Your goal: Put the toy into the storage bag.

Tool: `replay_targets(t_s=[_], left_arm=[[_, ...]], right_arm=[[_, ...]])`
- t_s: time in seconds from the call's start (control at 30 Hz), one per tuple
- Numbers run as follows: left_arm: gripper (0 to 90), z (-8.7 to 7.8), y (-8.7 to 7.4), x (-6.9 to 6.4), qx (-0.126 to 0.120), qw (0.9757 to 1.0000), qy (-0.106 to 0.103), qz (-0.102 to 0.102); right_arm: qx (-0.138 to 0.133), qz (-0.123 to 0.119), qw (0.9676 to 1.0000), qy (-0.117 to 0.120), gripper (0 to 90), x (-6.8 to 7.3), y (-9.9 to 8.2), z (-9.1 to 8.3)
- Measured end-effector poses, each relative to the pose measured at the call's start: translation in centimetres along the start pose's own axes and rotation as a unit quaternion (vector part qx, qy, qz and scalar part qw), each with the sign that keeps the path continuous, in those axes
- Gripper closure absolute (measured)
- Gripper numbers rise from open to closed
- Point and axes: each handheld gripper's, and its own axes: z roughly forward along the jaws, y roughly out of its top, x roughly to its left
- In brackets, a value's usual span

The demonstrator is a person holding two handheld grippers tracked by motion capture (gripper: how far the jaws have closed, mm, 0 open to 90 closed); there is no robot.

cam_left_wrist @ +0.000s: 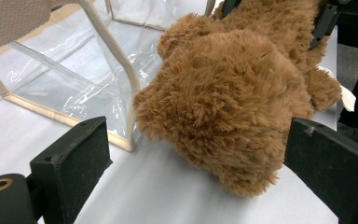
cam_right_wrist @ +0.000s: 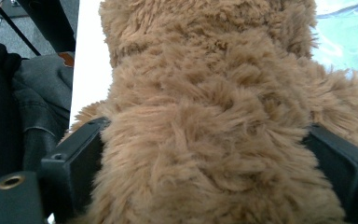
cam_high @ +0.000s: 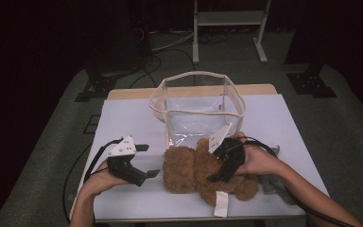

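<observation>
My right tool (cam_high: 220, 171) pinches the soft, light brown plush bear (cam_high: 189, 168) mid-body, best hold; left tool (cam_high: 149, 161), spread at its 9 o'clock, can take the head.

left gripper (cam_high: 144, 161): black body, grey three-cornered plate, black cable | right gripper (cam_high: 220, 161): same | forearms bare

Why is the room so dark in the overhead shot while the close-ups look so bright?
In the high view, light falls on the table and the surroundings go nearly black. In the left gripper view, the clear bag throws white glare streaks. In the right gripper view, the teddy bear is close, its fur slightly soft, and the background is washed out.
</observation>
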Motion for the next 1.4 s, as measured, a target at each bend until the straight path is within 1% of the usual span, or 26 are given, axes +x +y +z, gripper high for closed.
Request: replay_targets(t_s=[0.13, 0.23, 0.3, 0.33, 0.37, 0.43, 0.47, 0.5, 0.53, 0.57, 0.6, 0.63, 0.67, 0.7, 0.8, 0.83, 0.93, 0.97, 1.0, 1.03, 1.1, 1.13, 1.27, 1.3, 1.4], left_arm=[[6.0, 0.1, 0.0, 0.0, -0.002, 1.0000, 0.000, -0.001], [6.1, 0.1, 0.0, 0.0, -0.002, 1.0000, 0.000, 0.001], [6.0, 0.0, 0.0, 0.0, -0.003, 1.0000, 0.000, 0.001], [6.1, 0.0, 0.0, 0.0, -0.003, 1.0000, 0.000, 0.001], [6.0, 0.0, 0.0, 0.0, -0.003, 1.0000, 0.000, 0.000], [6.1, 0.0, -0.1, 0.1, -0.003, 1.0000, 0.000, -0.002], [6.1, 0.0, -0.1, 0.1, -0.008, 1.0000, 0.000, -0.002], [6.1, 0.0, -0.1, 0.1, -0.008, 1.0000, 0.000, -0.002], [6.1, -0.1, -0.2, 0.2, -0.015, 0.9999, -0.003, -0.003], [6.1, -0.2, -0.2, 0.2, -0.017, 0.9999, 0.000, -0.001], [6.0, -0.2, -0.1, 0.2, -0.013, 0.9999, 0.009, 0.004], [6.1, -0.2, -0.1, 0.2, -0.013, 0.9999, 0.009, 0.004], [6.1, -0.3, -0.2, 0.2, -0.013, 0.9998, 0.012, 0.003], [6.1, -0.4, -0.2, 0.2, -0.014, 0.9998, 0.012, 0.005], [6.0, -0.5, -0.3, 0.2, -0.013, 0.9997, 0.016, 0.008], [6.1, -0.6, -0.4, 0.3, -0.016, 0.9997, 0.017, 0.009], [6.1, -0.7, -0.4, 0.3, -0.015, 0.9996, 0.021, 0.012], [6.1, -0.8, -0.5, 0.3, -0.014, 0.9996, 0.023, 0.011], [6.0, -0.8, -0.5, 0.3, -0.014, 0.9996, 0.023, 0.011], [6.0, -0.9, -0.5, 0.4, -0.011, 0.9995, 0.028, 0.012], [6.1, -1.1, -0.5, 0.4, -0.011, 0.9995, 0.028, 0.013], [6.1, -1.4, -0.6, 0.5, -0.015, 0.9993, 0.031, 0.013], [6.0, -1.9, -0.6, 0.6, -0.020, 0.9990, 0.038, 0.011], [6.0, -2.0, -0.7, 0.7, -0.021, 0.9989, 0.039, 0.010], [6.1, -2.3, -0.9, 0.9, -0.021, 0.9988, 0.044, 0.009]], right_arm=[[0.007, 0.000, 1.0000, -0.004, 13.6, 0.0, 0.0, 0.3], [0.011, -0.004, 0.9999, -0.009, 21.1, 0.0, 0.0, 0.5], [0.010, 0.000, 0.9999, -0.009, 27.4, -0.1, -0.1, 0.5], [0.010, 0.000, 0.9999, -0.009, 27.4, -0.1, -0.1, 0.5], [0.008, 0.007, 0.9999, -0.010, 33.2, -0.2, -0.2, 0.4], [0.004, 0.011, 0.9999, -0.010, 36.9, -0.3, -0.2, 0.3], [0.001, 0.011, 0.9999, -0.012, 38.3, -0.3, -0.2, 0.2], [0.001, 0.011, 0.9999, -0.012, 38.3, -0.3, -0.2, 0.2], [0.000, 0.016, 0.9998, -0.006, 39.7, -0.3, -0.2, 0.1], [-0.001, 0.019, 0.9998, -0.004, 41.4, -0.2, -0.2, -0.1], [-0.001, 0.022, 0.9998, -0.003, 43.0, -0.2, -0.1, -0.2], [-0.001, 0.022, 0.9998, -0.003, 43.0, -0.2, -0.1, -0.2], [-0.002, 0.022, 0.9997, -0.004, 46.6, -0.3, 0.0, -0.5], [-0.006, 0.023, 0.9997, -0.003, 48.3, -0.4, 0.0, -0.7], [-0.004, 0.027, 0.9996, -0.002, 49.8, -0.5, 0.1, -1.0], [-0.006, 0.028, 0.9996, 0.001, 50.9, -0.6, 0.3, -1.4], [-0.007, 0.024, 0.9997, -0.003, 52.0, -0.6, 0.5, -1.8], [-0.007, 0.029, 0.9996, 0.005, 53.0, -0.6, 0.8, -2.1], [-0.007, 0.029, 0.9996, 0.005, 53.0, -0.6, 0.8, -2.1], [-0.008, 0.029, 0.9995, 0.011, 53.6, -0.5, 1.0, -2.3], [-0.007, 0.028, 0.9995, 0.012, 53.8, -0.5, 1.1, -2.4], [-0.009, 0.028, 0.9995, 0.013, 53.9, -0.4, 1.4, -2.7], [-0.015, 0.029, 0.9994, 0.014, 53.9, -0.5, 1.5, -3.2], [-0.017, 0.033, 0.9992, 0.016, 54.0, -0.4, 1.4, -3.6], [-0.023, 0.033, 0.9990, 0.018, 54.3, -0.1, 1.3, -4.0]])
